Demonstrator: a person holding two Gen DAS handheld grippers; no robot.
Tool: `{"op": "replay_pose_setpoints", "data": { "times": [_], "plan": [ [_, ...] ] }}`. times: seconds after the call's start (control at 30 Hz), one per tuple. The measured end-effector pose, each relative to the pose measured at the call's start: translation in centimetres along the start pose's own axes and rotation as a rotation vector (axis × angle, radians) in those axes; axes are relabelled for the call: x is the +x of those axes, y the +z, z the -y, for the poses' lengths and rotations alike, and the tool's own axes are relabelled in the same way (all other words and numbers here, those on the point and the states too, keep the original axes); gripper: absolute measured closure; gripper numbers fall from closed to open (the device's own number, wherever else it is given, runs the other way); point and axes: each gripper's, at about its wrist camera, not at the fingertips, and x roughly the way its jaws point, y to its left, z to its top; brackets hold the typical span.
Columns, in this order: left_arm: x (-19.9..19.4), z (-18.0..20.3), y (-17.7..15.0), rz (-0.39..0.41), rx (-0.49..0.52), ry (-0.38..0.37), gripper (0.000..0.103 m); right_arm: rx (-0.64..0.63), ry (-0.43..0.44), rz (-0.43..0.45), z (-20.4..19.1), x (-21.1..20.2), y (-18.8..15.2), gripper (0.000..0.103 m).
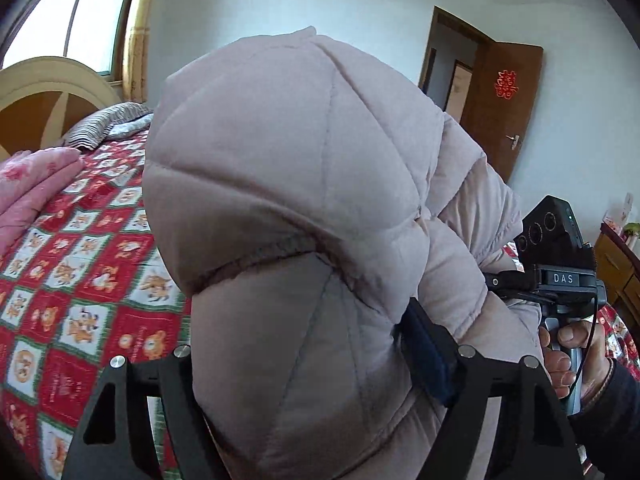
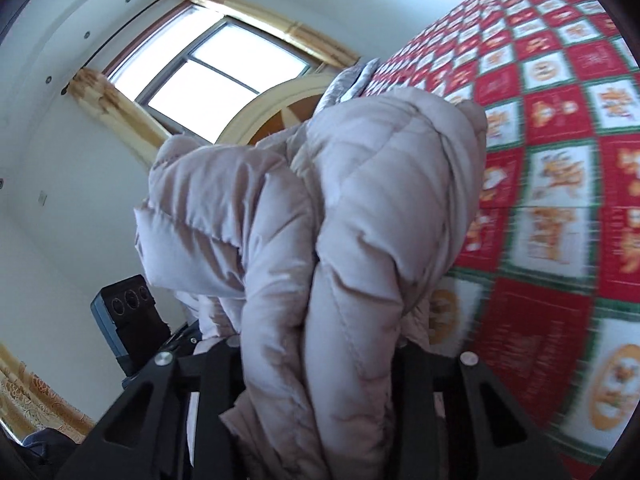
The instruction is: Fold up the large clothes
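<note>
A pale pinkish-grey puffer jacket (image 1: 288,184) fills the left wrist view, bulging up between the jaws. My left gripper (image 1: 316,344) is shut on the jacket; its fingertips are buried in the padding. In the right wrist view the same jacket (image 2: 360,220) hangs bunched in thick folds. My right gripper (image 2: 320,356) is shut on it, fingertips hidden by fabric. The right gripper's body also shows in the left wrist view (image 1: 560,276), held in a hand at the right. The left gripper's body shows in the right wrist view (image 2: 128,312) at lower left.
A bed with a red, green and white patterned quilt (image 1: 80,280) lies under the jacket, also in the right wrist view (image 2: 560,160). A pink folded blanket (image 1: 28,188) and striped pillow (image 1: 104,124) lie by the headboard (image 1: 40,100). A brown door (image 1: 500,108) stands open.
</note>
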Motion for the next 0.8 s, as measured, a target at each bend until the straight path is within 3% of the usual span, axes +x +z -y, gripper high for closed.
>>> {"op": "replay_pose_setpoints", "data": {
  "times": [0.2,0.37,0.67,0.8],
  "plan": [
    [-0.6,-5.5,-0.9,-0.010,-0.049,0.100,0.025,-0.015,0.020,-0.084,-1.0,6.7,0.6,0.068],
    [0.3,-7.8,-2.2,-0.042,-0.096,0.127,0.025,-0.012,-0.016,-0.129,-0.4,10.2,1.2,0.068],
    [0.5,-9.0,-3.2,-0.071,-0.137,0.132,0.025,0.003,-0.052,-0.165,0.4,13.3,1.8,0.068],
    [1.3,-9.8,-3.5,-0.102,-0.147,0.166,0.015,0.025,-0.082,-0.168,1.4,13.6,1.5,0.066]
  ]
}}
